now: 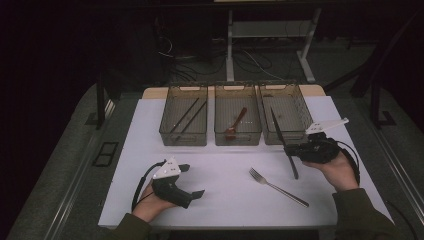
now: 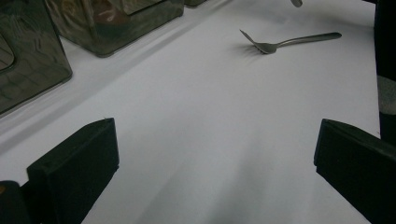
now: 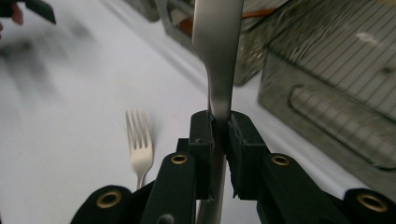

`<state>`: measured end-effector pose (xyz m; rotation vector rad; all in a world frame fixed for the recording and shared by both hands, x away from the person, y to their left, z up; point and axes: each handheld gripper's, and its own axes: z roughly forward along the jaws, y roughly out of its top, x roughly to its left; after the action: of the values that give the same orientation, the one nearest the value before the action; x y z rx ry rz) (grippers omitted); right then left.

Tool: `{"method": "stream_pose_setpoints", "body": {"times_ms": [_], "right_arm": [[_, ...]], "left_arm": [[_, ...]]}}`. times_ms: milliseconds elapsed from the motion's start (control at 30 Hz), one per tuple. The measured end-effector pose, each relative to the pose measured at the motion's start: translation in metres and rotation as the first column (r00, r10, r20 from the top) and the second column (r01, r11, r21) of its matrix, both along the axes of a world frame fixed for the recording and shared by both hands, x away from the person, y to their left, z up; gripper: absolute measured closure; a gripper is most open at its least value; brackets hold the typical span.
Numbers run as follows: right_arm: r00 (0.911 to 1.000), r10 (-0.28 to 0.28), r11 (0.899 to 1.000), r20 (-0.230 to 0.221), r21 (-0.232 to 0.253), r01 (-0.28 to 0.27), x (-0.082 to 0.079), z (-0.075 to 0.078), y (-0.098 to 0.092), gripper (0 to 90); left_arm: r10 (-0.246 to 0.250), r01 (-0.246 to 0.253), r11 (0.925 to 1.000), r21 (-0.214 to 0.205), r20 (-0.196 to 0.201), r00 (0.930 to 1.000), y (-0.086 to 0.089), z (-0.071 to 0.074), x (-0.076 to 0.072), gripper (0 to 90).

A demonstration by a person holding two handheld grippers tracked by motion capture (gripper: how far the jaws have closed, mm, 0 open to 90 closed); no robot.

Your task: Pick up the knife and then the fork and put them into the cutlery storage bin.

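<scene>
My right gripper (image 1: 292, 150) is shut on a silver table knife (image 1: 278, 128), held above the white table at the right. The blade points toward the right-hand bin (image 1: 301, 107). In the right gripper view the pads (image 3: 203, 135) clamp the knife (image 3: 218, 46) at its neck. A silver fork (image 1: 278, 187) lies flat on the table in front of that gripper, tines toward the left; it is also below the jaws (image 3: 140, 144). My left gripper (image 1: 192, 181) rests low at the front left, open, with bare table between its jaws (image 2: 217, 154). The fork (image 2: 280, 43) lies farther off.
Three dark mesh bins stand in a row at the back of the white mat (image 1: 220, 180). The left bin (image 1: 183, 138) holds dark chopsticks (image 1: 188, 117), the middle bin (image 1: 237, 139) a reddish spoon (image 1: 235, 125). Table legs and cables lie beyond the table.
</scene>
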<state>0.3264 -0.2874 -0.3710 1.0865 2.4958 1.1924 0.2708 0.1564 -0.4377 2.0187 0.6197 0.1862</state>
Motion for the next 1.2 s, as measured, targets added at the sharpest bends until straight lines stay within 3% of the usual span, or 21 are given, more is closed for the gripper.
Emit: {"method": "stream_pose_setpoints", "body": {"times_ms": [367, 633, 767, 967, 1200], "right_arm": [[0.9952, -0.069, 0.997, 0.07, 0.027, 0.067, 0.017, 0.035, -0.009, 79.7], [0.9836, -0.131, 0.991, 0.123, 0.045, 0.127, 0.045, 0.062, -0.017, 79.6], [0.9761, -0.16, 0.987, 0.147, 0.032, 0.157, 0.062, 0.069, -0.018, 79.6], [0.9638, -0.204, 0.978, 0.172, 0.0, 0.207, 0.091, 0.071, -0.018, 79.6], [0.955, -0.242, 0.966, 0.171, -0.047, 0.253, 0.122, 0.056, -0.018, 79.6]], "left_arm": [[-0.01, 0.01, 0.9999, -0.01, -0.002, 0.9999, -0.001, 0.0, 0.001, 0.0], [-0.007, 0.007, 0.9999, -0.016, -0.007, 1.0, 0.0, 0.0, 0.001, 0.0], [-0.008, 0.008, 0.9999, -0.015, -0.007, 0.9999, 0.0, 0.0, 0.001, 0.0], [-0.005, 0.005, 0.9999, -0.014, -0.009, 1.0, 0.0, 0.0, 0.001, 0.0], [-0.008, 0.008, 0.9998, -0.018, -0.008, 0.9999, 0.0, 0.0, 0.001, 0.0]]}}
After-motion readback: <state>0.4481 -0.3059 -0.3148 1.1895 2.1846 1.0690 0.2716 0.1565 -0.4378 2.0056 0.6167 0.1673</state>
